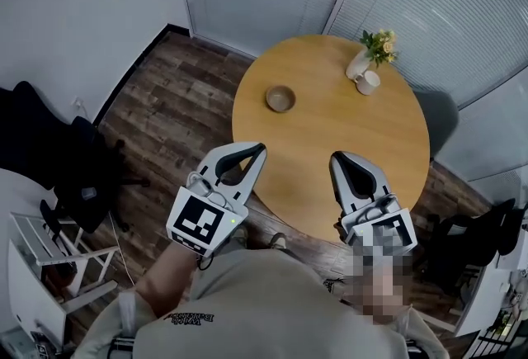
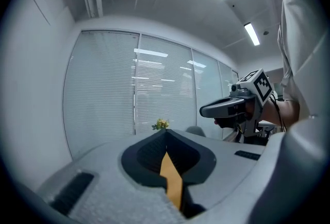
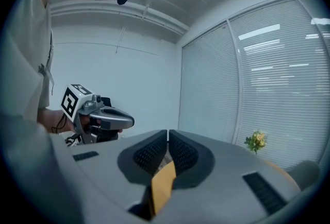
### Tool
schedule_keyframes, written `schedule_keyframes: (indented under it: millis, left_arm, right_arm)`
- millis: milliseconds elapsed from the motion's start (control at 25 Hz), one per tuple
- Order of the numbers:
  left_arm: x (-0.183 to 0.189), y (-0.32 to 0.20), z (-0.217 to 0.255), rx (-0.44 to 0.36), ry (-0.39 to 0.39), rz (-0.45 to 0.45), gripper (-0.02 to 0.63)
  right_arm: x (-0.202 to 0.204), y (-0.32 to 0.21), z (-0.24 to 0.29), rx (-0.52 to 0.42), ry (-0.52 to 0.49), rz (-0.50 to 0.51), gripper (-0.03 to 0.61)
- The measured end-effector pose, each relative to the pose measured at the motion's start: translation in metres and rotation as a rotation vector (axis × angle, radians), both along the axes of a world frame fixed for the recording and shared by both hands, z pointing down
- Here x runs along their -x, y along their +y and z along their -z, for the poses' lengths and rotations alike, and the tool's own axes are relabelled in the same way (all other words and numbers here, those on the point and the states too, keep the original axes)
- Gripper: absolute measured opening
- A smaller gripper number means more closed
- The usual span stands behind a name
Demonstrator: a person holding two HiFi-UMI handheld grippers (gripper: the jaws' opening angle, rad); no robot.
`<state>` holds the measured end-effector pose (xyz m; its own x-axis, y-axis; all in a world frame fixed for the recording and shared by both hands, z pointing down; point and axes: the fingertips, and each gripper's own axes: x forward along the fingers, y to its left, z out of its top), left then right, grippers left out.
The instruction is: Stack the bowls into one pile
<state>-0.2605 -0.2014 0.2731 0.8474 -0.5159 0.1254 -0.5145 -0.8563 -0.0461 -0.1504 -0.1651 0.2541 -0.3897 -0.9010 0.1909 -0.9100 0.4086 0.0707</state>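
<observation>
Head view: left gripper (image 1: 254, 153) and right gripper (image 1: 341, 161) jaws closed, empty; reaching unopened could shove the bowl (image 1: 280, 98) away.

Head view steeply down over table (image 1: 330, 147), gripper views level toward blinds (image 2: 103, 89), sharing flowers (image 3: 256, 140)

The table (image 1: 330, 126) was plain honey-tan. The bowl (image 1: 280, 98) was grey-brown. The vase (image 1: 357, 65) and mug (image 1: 369, 82) were white; the flowers (image 1: 380, 44) were yellow and green. The left gripper (image 1: 257, 149) and right gripper (image 1: 338, 158) were light grey, black-padded, with black-and-white square markers (image 1: 200, 221).
</observation>
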Motion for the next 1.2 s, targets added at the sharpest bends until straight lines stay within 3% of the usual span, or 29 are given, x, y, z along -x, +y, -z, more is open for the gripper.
schedule_keyframes:
  millis: [240, 720, 1000, 1200]
  left_arm:
    - [-0.009, 0.008, 0.004, -0.001, 0.01, -0.001, 0.018]
    - [-0.016, 0.008, -0.003, -0.004, -0.049, 0.008, 0.018]
    - [-0.013, -0.02, -0.002, -0.024, -0.055, 0.033, 0.018]
    - [-0.021, -0.034, 0.01, -0.064, -0.057, 0.006, 0.018]
  right_arm:
    - [-0.005, 0.007, -0.005, 0.007, -0.003, 0.025, 0.034]
    - [-0.009, -0.003, -0.01, 0.037, -0.018, 0.07, 0.034]
    - [-0.016, -0.04, -0.009, 0.043, 0.019, 0.088, 0.035]
    - [-0.011, -0.064, -0.017, 0.076, 0.109, 0.14, 0.037]
